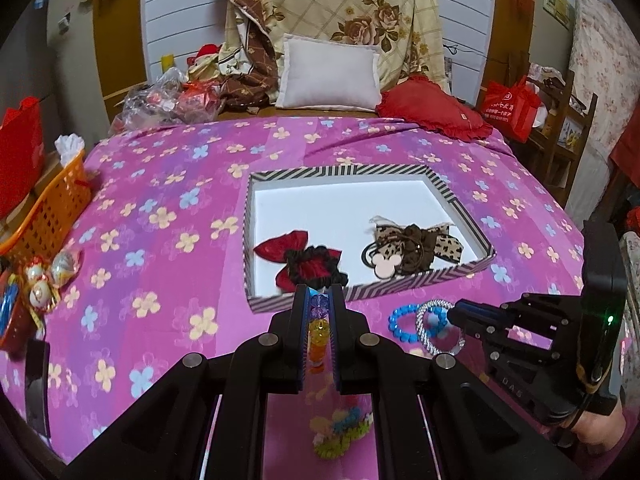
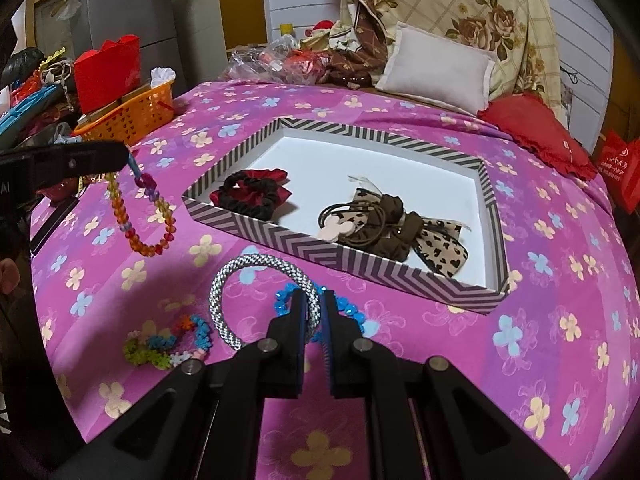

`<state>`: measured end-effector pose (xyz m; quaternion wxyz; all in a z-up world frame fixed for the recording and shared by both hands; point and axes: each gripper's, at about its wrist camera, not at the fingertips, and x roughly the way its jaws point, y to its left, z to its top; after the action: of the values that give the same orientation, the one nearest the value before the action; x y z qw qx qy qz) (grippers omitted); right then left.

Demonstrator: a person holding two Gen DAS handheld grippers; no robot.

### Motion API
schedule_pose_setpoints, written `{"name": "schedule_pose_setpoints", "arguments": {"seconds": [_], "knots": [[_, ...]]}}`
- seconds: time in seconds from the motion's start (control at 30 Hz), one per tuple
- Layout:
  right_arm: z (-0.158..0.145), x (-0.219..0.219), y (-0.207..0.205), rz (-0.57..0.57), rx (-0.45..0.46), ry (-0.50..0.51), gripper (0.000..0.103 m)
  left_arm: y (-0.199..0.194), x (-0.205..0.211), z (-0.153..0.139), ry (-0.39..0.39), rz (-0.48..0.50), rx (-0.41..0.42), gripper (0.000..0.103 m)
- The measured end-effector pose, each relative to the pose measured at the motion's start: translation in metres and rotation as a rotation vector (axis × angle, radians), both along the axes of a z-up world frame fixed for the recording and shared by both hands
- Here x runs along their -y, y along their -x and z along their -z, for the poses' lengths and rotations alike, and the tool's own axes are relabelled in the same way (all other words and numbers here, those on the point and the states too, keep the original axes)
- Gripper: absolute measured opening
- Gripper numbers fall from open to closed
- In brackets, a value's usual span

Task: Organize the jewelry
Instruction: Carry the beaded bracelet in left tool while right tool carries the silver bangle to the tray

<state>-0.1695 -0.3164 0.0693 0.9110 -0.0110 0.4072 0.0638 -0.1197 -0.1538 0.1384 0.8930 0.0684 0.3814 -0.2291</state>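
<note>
My left gripper (image 1: 319,300) is shut on a multicoloured bead bracelet (image 1: 318,328) that hangs from it above the bedspread; it also shows in the right wrist view (image 2: 138,216). My right gripper (image 2: 316,304) is shut on a silver-white woven bracelet (image 2: 256,264) lying on the bed, over a blue bead bracelet (image 2: 348,312). Both bracelets show in the left wrist view, the silver (image 1: 430,340) and the blue (image 1: 404,320). A striped-rim tray (image 1: 400,280) holds a red-black scrunchie (image 1: 308,264) and a leopard bow with hair ties (image 1: 416,248). A colourful flower bracelet (image 2: 168,344) lies on the bed.
An orange basket (image 2: 136,112) and a red box (image 2: 106,68) stand at the bed's left edge. Pillows (image 1: 328,74) and a red cushion (image 1: 432,108) lie at the headboard. Trinkets (image 1: 44,280) sit at the left edge. A red bag (image 1: 512,108) is at the right.
</note>
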Motion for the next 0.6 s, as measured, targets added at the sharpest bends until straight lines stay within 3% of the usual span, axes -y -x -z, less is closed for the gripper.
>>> {"name": "schedule_pose_setpoints", "arguments": {"seconds": [0.6], "knots": [[-0.008,0.042,-0.044,0.062,0.006,0.000,0.007,-0.060,0.036,-0.007,-0.022,-0.012,0.018,0.000]]}}
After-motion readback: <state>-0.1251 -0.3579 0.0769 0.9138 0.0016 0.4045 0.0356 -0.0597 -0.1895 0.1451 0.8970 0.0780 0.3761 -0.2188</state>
